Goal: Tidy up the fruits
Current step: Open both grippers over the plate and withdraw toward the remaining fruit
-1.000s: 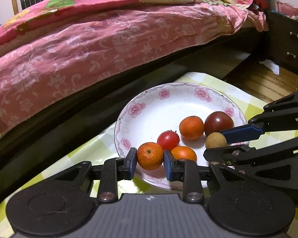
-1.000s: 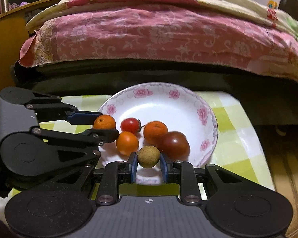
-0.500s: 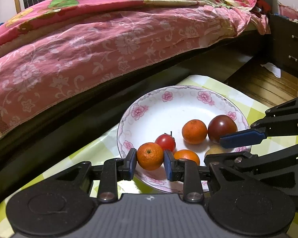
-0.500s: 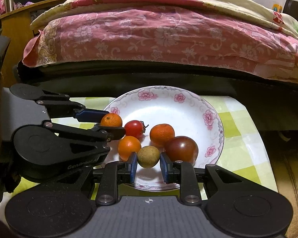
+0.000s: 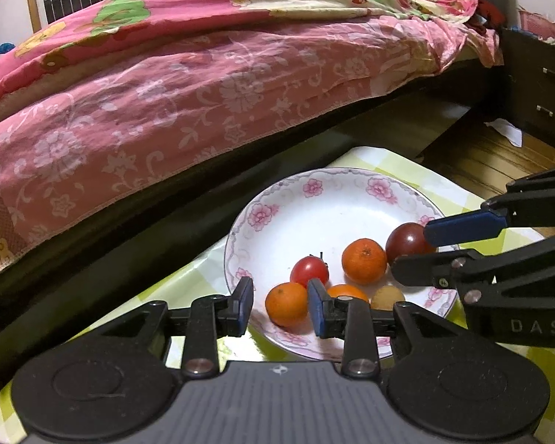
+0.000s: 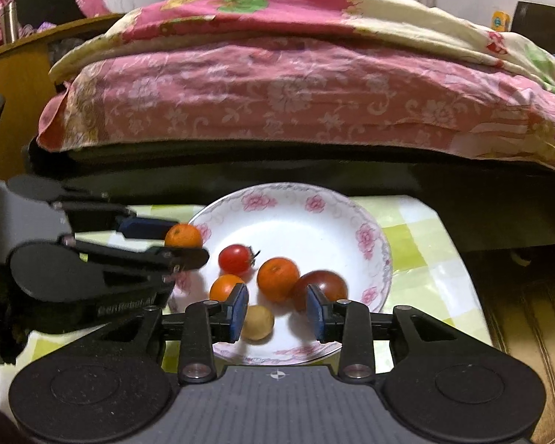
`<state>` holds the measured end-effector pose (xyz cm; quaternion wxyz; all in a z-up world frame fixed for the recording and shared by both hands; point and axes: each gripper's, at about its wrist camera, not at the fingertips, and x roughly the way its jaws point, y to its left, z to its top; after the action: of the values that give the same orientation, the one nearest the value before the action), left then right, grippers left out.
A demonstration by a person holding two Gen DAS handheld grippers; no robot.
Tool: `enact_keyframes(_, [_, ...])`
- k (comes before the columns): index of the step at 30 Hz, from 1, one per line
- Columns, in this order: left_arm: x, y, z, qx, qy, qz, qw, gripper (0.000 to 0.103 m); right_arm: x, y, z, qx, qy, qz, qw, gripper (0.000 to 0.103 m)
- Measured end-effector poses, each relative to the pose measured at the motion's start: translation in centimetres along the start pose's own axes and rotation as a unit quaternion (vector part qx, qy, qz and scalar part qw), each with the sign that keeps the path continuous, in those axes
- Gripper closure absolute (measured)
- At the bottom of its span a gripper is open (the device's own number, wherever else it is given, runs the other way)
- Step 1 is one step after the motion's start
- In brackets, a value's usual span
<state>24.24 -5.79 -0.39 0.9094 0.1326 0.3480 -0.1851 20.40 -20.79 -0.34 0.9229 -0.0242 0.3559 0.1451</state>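
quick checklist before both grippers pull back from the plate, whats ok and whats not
1. Right gripper open: ok, jaws spread wide.
2. Tan fruit released: ok, it lies on the plate beside the right gripper's left pad, ungripped.
3. Left gripper open: ok, a gap shows on the orange's left side.
4. Small orange free of the left gripper: cannot tell, its right side sits against the pad.
5. All six fruits on the plate: ok, including the cherry tomato and dark tomato.
6. Fruits settled: cannot tell, the right wrist view is blurred.
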Motion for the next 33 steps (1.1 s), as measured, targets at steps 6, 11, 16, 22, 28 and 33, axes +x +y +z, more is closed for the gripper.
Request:
enact_keyframes(6, [-0.4, 0.0, 0.3, -0.002, -0.002, 0.003, 1.0000, 0.060, -0.1, -0.1, 0.0, 0.006, -0.003, -0.001, 1.000, 0.072])
enact_keyframes(11, [-2.0, 0.8, 0.3, -0.013, -0.007, 0.009, 0.9998, 0.060, -0.6, -0.1, 0.0, 0.009, -0.007, -0.002, 1.000, 0.072])
enact_keyframes(16, [-4.6, 1.8, -0.4, -0.023, -0.007, 0.016, 0.9996, 0.060, -1.5, 0.5, 0.1, 0.011, -0.013, 0.007, 1.000, 0.072])
enact_keyframes(22, [-7.8, 3.0, -2.4, -0.045, 0.004, 0.022, 0.9988, 0.060, -2.6, 2.6, -0.7, 0.001, -0.005, 0.028, 1.000, 0.072])
enact_keyframes(28, [-9.9, 3.4, -5.0, -0.047, 0.021, 0.008, 0.9986, 0.060, -3.0, 5.6, -2.9, -0.027, 0.024, 0.054, 0.998, 0.072])
enact_keyframes(33, [-9.9, 3.8, -6.3, -0.050, 0.030, -0.009, 0.9982, 0.060, -2.1, 7.7, -3.8, -0.052, 0.043, 0.071, 0.995, 0.072])
